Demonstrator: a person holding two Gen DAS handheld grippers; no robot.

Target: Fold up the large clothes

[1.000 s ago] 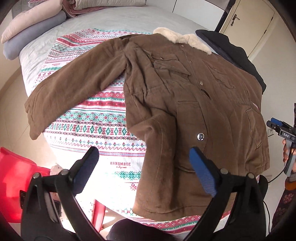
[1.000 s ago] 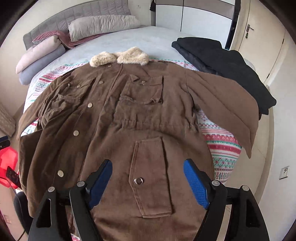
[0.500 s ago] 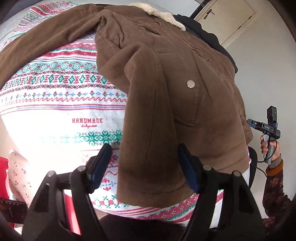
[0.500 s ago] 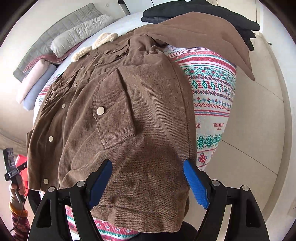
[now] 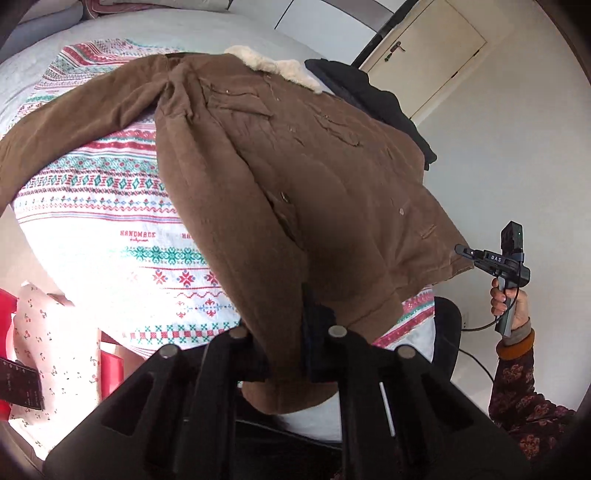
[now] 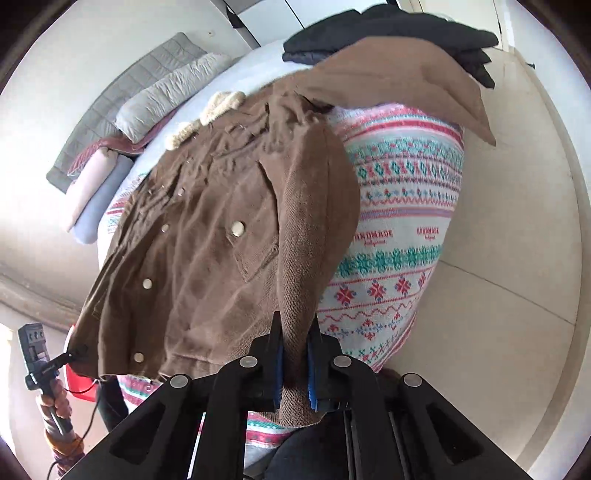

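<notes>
Left gripper [image 5: 286,354] & right gripper [image 6: 294,363], jaws just closed, each pinch a hem corner of the brown coat [image 5: 295,177], which lies front-up on a patterned blanket [image 5: 110,236] over the bed; black garment [image 6: 388,29] beyond.

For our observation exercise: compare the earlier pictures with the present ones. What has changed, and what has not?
Both grippers closed in on the brown coat's hem. The left gripper and right gripper have just been closing, each now pinching a bottom corner. The patterned blanket, black garment and pillows stayed put.
</notes>
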